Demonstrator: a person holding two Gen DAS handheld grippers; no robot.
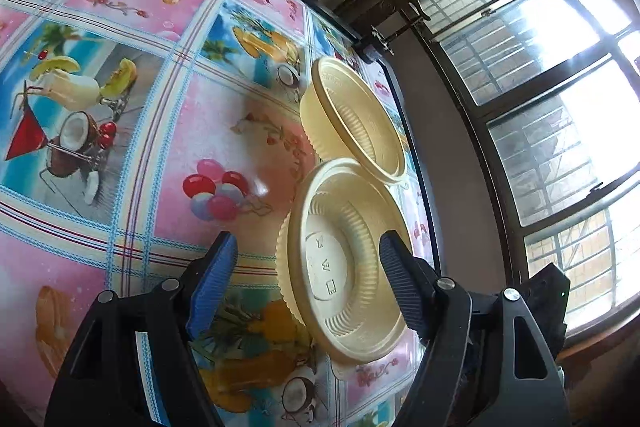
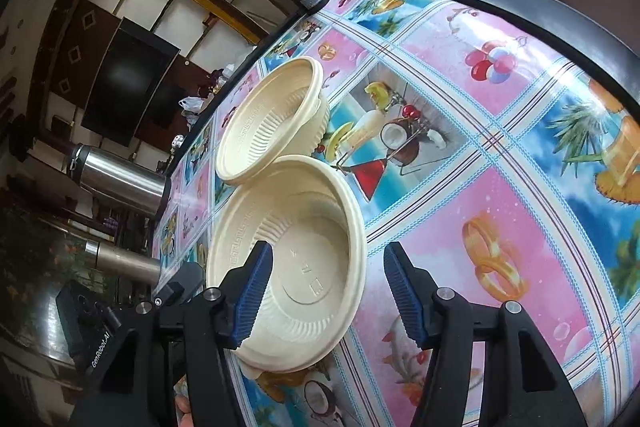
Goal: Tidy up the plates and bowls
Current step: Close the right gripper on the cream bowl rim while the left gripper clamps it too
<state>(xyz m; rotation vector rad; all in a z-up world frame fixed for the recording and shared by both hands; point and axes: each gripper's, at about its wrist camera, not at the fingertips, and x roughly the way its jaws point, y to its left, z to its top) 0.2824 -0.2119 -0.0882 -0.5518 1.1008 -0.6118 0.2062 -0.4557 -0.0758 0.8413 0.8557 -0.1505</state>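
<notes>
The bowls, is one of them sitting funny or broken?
Not broken, as far as I can see. The far bowl looks odd: its rim overlaps the near bowl's rim, so it seems to lean instead of sitting flat on the table. Nothing has spilled, and both bowls look empty.

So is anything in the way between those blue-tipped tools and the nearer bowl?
Nothing visible. The near bowl sits directly ahead of the open left tool and the open right tool, each straddling its rim. The far bowl lies behind it, overlapping its rim.
</notes>
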